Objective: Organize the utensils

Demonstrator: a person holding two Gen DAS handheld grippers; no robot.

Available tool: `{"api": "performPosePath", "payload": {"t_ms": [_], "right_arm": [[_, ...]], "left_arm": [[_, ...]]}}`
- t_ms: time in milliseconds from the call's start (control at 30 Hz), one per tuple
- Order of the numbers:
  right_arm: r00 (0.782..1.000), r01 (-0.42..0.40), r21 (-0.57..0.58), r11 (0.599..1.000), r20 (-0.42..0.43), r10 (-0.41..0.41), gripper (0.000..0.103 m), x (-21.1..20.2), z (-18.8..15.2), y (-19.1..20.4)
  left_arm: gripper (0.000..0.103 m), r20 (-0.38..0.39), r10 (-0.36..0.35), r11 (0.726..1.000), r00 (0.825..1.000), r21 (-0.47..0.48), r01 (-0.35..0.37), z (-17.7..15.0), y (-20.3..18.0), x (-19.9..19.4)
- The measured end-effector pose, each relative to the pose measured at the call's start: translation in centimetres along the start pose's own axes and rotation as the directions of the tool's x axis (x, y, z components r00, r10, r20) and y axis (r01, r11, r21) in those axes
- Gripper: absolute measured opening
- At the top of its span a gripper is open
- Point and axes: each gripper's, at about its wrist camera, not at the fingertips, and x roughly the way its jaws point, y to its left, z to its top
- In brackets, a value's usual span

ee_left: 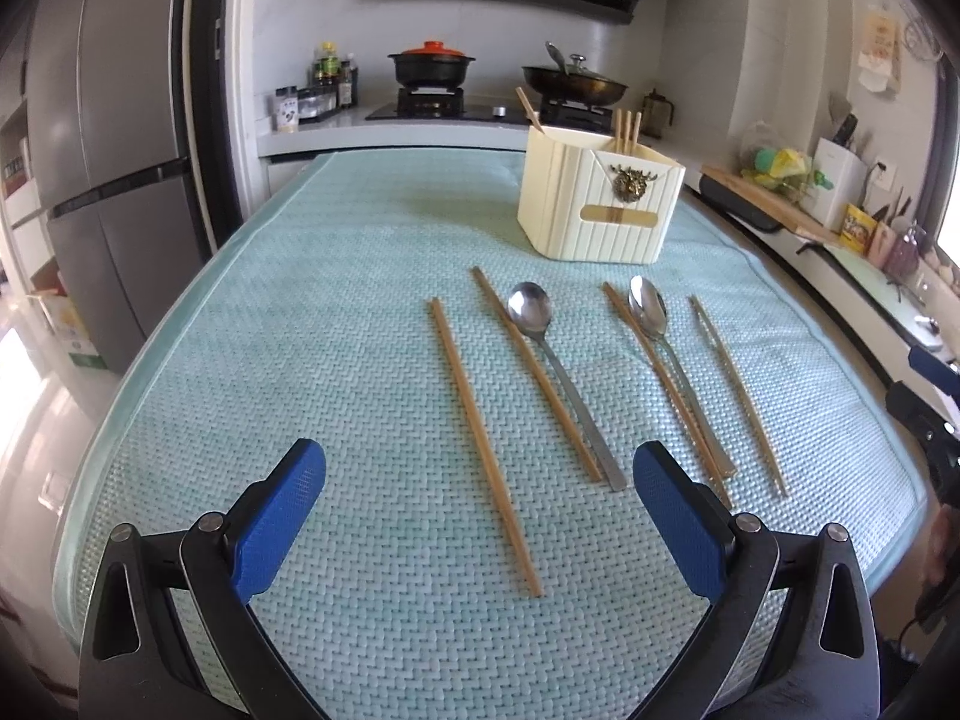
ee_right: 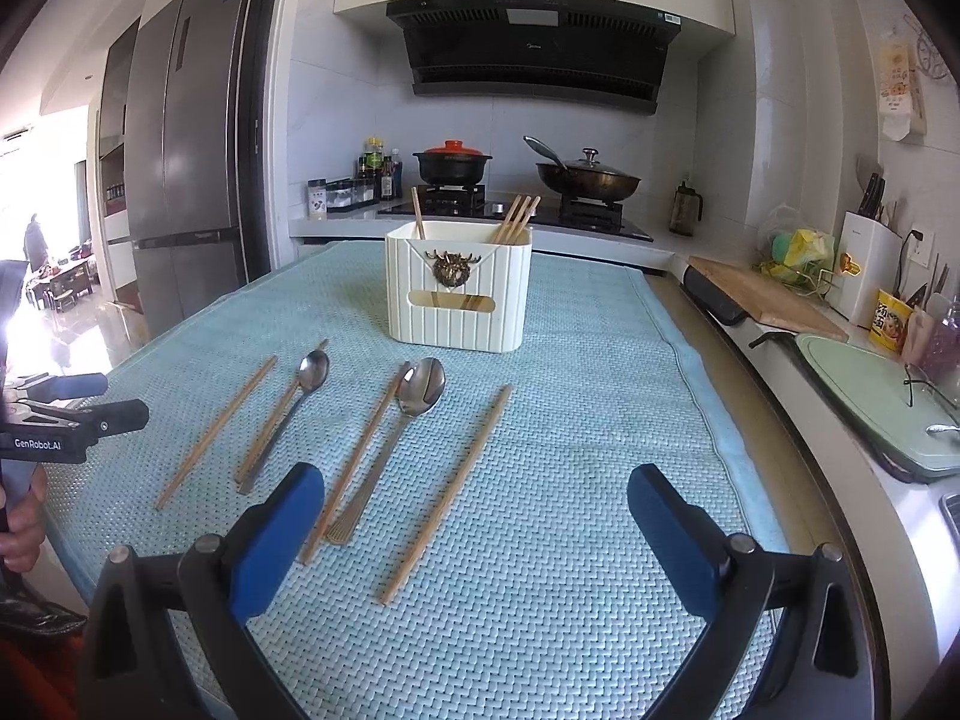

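Both the left gripper [ee_left: 480,480] and the right gripper [ee_right: 477,498] were held wide apart and empty above the teal mat [ee_left: 336,360], on which four wooden chopsticks [ee_left: 483,444] and two metal spoons [ee_left: 531,309] were laid near the cream utensil holder [ee_right: 459,294], where more chopsticks [ee_right: 516,219] were stood

Left gripper [ee_left: 480,480]: jaws spread wide, nothing between the blue pads, pointing forward and down.
Right gripper [ee_right: 477,495]: jaws spread wide too, nothing held, angled down.
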Motion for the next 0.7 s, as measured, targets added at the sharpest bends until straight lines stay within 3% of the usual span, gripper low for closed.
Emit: {"api": "performPosePath", "payload": {"t_ms": [700], "right_arm": [[0.999,-0.039,0.027,0.999,-0.026,0.039,0.103,0.44,-0.65,0.71]], "left_arm": [[0.102,-0.036,0.009,0.999,0.999,-0.040,-0.010,-0.65,0.86,0.54]]}}
